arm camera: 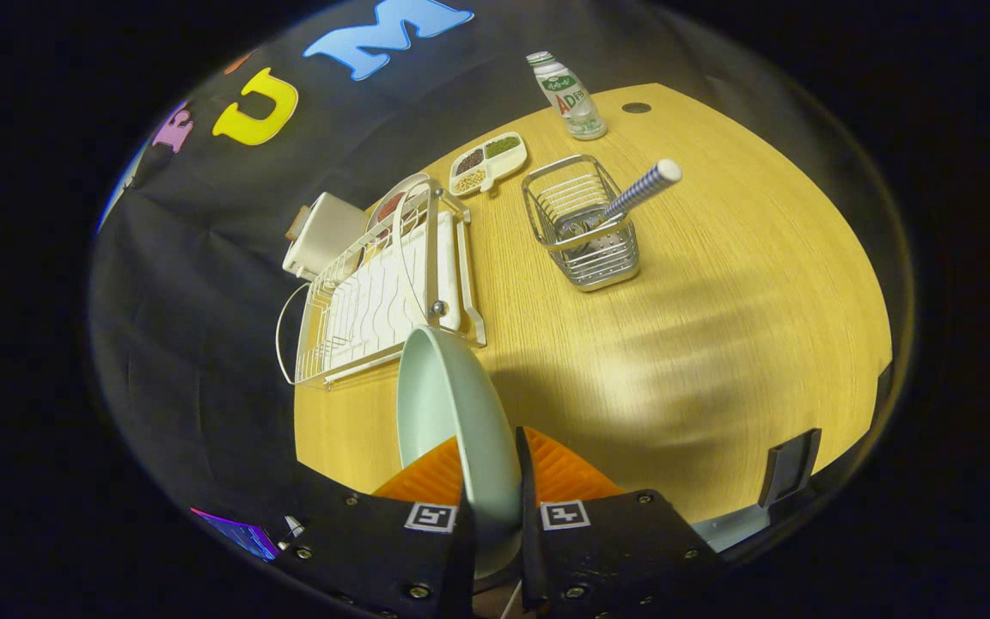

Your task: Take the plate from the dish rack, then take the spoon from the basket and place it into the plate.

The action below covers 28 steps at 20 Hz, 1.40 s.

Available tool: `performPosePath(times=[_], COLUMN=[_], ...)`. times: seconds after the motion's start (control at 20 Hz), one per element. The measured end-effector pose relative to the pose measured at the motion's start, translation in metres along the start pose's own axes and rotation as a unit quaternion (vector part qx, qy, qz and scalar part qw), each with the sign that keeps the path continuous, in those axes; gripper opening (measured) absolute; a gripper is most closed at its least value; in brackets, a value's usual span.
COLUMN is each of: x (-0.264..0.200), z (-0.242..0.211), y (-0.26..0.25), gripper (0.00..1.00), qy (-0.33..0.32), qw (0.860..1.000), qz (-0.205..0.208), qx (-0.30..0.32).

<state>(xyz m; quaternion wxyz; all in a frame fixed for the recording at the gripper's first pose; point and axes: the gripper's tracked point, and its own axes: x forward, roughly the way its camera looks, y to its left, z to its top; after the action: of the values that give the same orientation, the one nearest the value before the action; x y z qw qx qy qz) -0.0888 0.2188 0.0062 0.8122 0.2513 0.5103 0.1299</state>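
Note:
A pale green plate stands on edge between my two fingers, and my gripper is shut on its rim, holding it above the wooden table. Beyond the plate lies the white wire dish rack, with another dish standing at its far end. To the right of the rack stands a metal wire basket. A spoon with a blue-and-white checked handle leans out of the basket toward the right.
A white divided snack tray with seeds lies behind the rack and basket. A small bottle stands at the far table edge. A white box sits beside the rack against the black cloth wall.

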Motion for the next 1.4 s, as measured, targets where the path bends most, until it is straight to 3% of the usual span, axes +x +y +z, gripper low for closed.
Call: performPosePath(times=[0.7,1.05,1.3,1.4], x=[0.067,0.071,0.043,0.021], z=[-0.021,-0.015,0.006,0.018], y=[-0.023,-0.026,-0.045,-0.051], gripper=[0.21,0.23,0.44,0.44], qy=[0.033,0.022,-0.036,-0.072], qw=[0.997,0.993,0.997,0.997], qz=[0.039,0.064,0.025,0.0], qx=[0.064,0.097,0.057,0.01])
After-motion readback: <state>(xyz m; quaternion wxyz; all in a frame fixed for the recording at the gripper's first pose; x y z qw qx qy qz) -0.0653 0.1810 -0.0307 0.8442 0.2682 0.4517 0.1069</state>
